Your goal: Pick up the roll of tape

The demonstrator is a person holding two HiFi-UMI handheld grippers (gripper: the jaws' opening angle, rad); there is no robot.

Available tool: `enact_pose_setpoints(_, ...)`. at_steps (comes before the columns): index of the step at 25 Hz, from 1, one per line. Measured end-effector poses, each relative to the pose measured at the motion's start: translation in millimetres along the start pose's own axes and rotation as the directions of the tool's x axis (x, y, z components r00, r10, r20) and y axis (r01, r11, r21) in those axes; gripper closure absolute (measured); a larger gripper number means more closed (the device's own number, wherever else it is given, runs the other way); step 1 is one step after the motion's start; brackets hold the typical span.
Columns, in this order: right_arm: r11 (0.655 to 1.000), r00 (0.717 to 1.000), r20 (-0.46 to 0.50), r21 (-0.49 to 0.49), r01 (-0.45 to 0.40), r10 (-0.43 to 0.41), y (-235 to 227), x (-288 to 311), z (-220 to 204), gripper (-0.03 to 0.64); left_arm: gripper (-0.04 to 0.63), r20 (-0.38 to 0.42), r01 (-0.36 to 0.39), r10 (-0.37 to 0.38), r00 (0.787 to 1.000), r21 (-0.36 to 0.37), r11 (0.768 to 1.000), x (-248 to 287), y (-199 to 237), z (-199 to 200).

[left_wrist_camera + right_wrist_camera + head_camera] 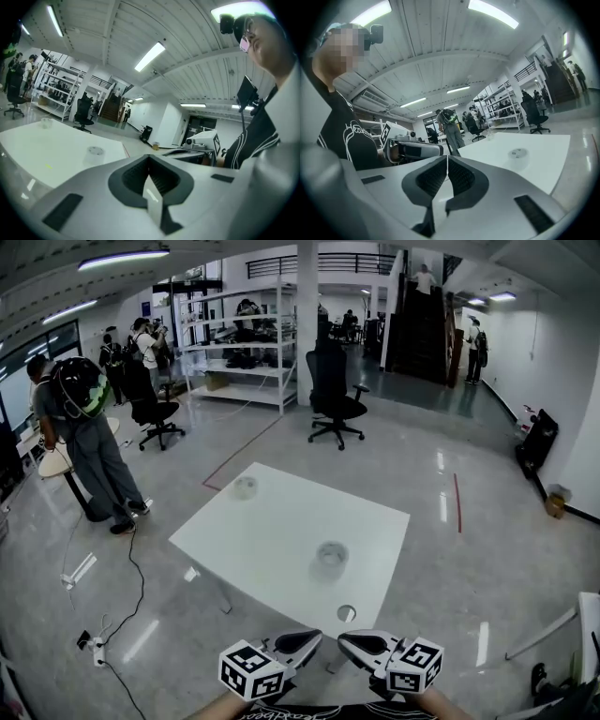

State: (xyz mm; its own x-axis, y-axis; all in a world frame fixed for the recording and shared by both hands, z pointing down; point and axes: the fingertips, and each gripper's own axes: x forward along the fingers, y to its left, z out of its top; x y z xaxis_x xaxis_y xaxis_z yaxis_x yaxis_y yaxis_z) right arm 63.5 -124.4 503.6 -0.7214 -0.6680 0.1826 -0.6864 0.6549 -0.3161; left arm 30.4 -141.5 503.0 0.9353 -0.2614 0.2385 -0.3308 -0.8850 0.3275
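1. My forearms come in at the bottom edge of the head view, close to my body. The two tongs are side by side and held roughly level.
2. My left gripper [312, 639] has its marker cube on the outer left. Its tip angles inward toward the other one. In the left gripper view its ribbed pads sit together with nothing gripped. A pale sliver shows at the seam, and I cannot tell what it is.
3. My right gripper [346, 641] mirrors it, with its cube on the outer right and its tip turned inward. In the right gripper view its jaws are closed to a thin line and empty.
4. The two tips are near each other but apart. They lie just by the near corner of the white table [234, 531].
5. A small round hole [346, 613] sits in the tabletop just beyond the tips.
6. The roll of tape [330, 559] is clear and rests flat with its opening upward. It is on the near-right part of the table, past the hole and clear of both tongs.
7. A second clear round thing [245, 487] sits near the table's far corner, well apart from the roll.
8. Beyond the table are a black office chair [334, 390] and a person wearing a backpack [86, 442] at the left. White shelving [239, 348] stands behind them.
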Motion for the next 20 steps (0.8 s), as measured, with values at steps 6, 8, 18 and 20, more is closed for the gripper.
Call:
enact_pose_setpoints(6,0.999,0.999,0.014,-0.027,0.029,-0.028,-40.8,26.5,31.1,0.601,0.592,-0.002,0.004,-0.004,1.0,0.012,1.0,18.0,44.8,30.7)
enact_pose_setpoints(8,0.999,0.999,0.011,-0.026,0.044,-0.043,-48.1,24.8,29.2,0.603,0.592,-0.002,0.013,-0.013,1.0,0.009,1.0,24.7,48.8,32.9)
enact_pose_setpoints(18,0.998,0.998,-0.008,0.004,0.061,-0.061,-75.1,20.7,23.0,0.601,0.592,-0.027,0.022,-0.023,0.999,-0.019,1.0,48.9,59.7,32.3)
enact_pose_setpoints(20,0.999,0.999,-0.016,0.009,0.052,-0.051,-78.8,24.0,22.5,0.601,0.592,-0.035,0.021,-0.022,0.999,-0.029,0.999,51.9,62.9,31.1)
